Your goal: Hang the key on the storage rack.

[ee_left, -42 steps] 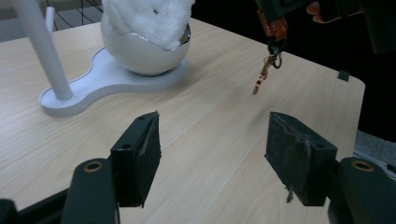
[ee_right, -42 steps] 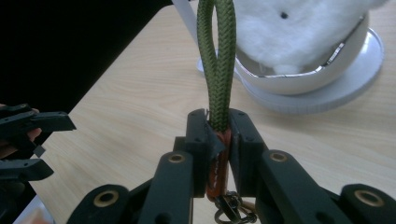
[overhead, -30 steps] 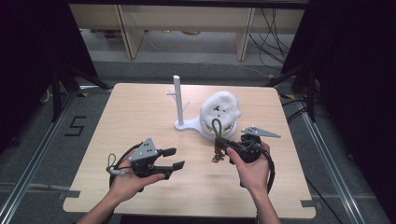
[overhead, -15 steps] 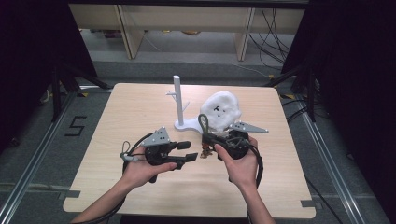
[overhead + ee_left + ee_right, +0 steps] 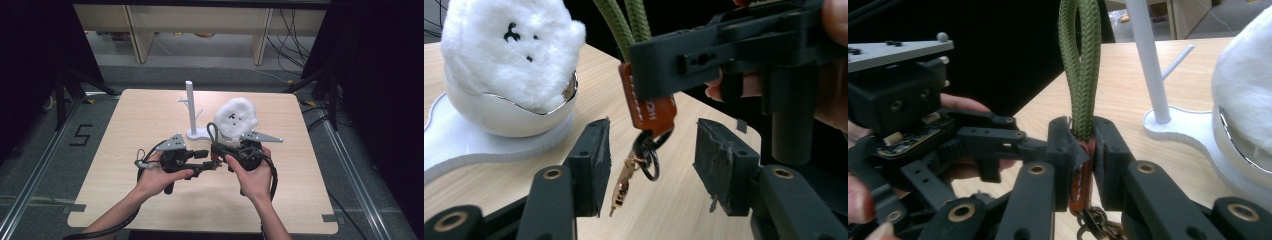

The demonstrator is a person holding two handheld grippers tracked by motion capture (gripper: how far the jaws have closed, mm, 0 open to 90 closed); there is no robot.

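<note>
1. The right gripper (image 5: pixel 216 156) is held over the near middle of the desk (image 5: pixel 125 125), its body wrapped by the person's right hand (image 5: pixel 252 175), a grey three-cornered plate on top.
2. In the right gripper view its two black fingers (image 5: pixel 1060 145) are pressed together on a key strap (image 5: pixel 1079 75): they pinch the brown leather tab (image 5: pixel 1079 187) where the green braided cord loop (image 5: pixel 1079 50) joins it.
3. The cord loop stands upright above the pinching fingers; the tab runs down between them, and a cluster of metal rings (image 5: pixel 1093 220) shows below, at the bottom edge of that view.
4. The left gripper (image 5: pixel 209 159), held in the left hand (image 5: pixel 160 177), points toward the right gripper, the two tips close together in the high view.
5. In the left gripper view its fingers (image 5: pixel 591 160) are spread apart, one on each side of the hanging part of the strap.
6. Between those spread fingers, touching neither, hang the lower end of the leather tab (image 5: pixel 651 107), a dark split ring (image 5: pixel 649 155) and a small gold clasp (image 5: pixel 620 187) that dangles nearer the finger at the left of that view.
7. All of this hangs clear above the desk surface.
8. Beyond the grippers stands a white post stand (image 5: pixel 191 107) with a short side peg on a flat base.
9. Just beside the post, on the same white base, sits a white bowl (image 5: pixel 499 117) holding a fluffy white plush (image 5: pixel 236 117) with small black markings.
</note>
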